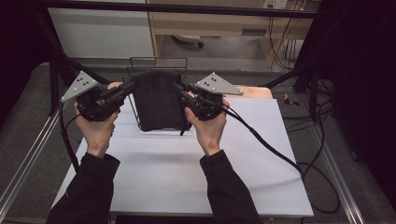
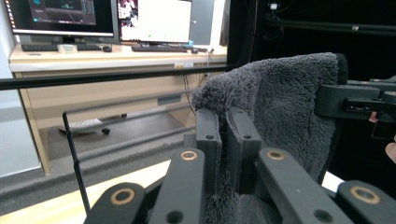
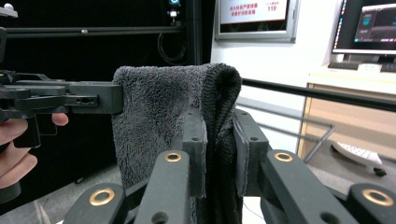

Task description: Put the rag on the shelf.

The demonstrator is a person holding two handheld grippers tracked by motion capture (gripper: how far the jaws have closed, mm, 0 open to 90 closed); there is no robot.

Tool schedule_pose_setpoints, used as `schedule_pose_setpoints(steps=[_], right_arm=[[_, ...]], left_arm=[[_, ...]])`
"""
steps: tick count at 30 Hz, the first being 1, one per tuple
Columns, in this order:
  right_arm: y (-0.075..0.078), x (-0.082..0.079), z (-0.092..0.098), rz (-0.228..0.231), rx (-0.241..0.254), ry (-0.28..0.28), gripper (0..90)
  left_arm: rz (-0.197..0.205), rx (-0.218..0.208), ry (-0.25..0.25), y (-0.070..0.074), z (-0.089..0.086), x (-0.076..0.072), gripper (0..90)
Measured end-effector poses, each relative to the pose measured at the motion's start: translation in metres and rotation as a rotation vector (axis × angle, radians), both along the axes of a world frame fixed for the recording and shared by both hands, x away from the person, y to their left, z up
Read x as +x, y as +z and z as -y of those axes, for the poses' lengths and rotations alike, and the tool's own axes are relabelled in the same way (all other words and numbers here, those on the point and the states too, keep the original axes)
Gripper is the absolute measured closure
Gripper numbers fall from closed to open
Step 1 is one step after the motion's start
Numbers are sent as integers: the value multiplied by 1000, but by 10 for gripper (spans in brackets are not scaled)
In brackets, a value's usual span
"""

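1. White sheeting covers the table, and the dark towel hangs above its far half, clear of the surface, its lower hem just over the sheet.
2. Nearest the camera, two black-sleeved forearms reach up from the table's near edge toward the towel, one on each side of it.
3. At the towel's left top corner, the left gripper is clamped on the plush fabric; its own view shows the towel pinched between the two black jaws.
4. At the towel's right top corner, the right gripper is clenched on the folded edge; its own view shows the towel squeezed between its jaws, with the left gripper biting the far corner.
5. Just behind the towel, a thin black wire rack stands at the table's far edge.
6. Beyond the towel and rack, a light wooden desk carries keyboards and lit monitors.
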State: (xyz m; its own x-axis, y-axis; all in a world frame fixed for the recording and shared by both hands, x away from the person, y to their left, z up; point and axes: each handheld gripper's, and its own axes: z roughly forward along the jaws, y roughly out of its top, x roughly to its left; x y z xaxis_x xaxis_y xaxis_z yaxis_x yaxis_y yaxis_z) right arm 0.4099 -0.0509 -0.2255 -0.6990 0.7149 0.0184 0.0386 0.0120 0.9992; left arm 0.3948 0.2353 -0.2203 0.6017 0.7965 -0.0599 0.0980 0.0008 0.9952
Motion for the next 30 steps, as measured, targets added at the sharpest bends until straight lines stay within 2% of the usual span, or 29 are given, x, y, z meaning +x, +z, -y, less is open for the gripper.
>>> schedule_pose_setpoints(steps=[20,30], right_arm=[[48,14,-7,74,33,-28,779],[64,24,-11,87,36,-29,779]], left_arm=[[84,-22,18,48,2,15,839],[95,-38,34,62,0,26,839]])
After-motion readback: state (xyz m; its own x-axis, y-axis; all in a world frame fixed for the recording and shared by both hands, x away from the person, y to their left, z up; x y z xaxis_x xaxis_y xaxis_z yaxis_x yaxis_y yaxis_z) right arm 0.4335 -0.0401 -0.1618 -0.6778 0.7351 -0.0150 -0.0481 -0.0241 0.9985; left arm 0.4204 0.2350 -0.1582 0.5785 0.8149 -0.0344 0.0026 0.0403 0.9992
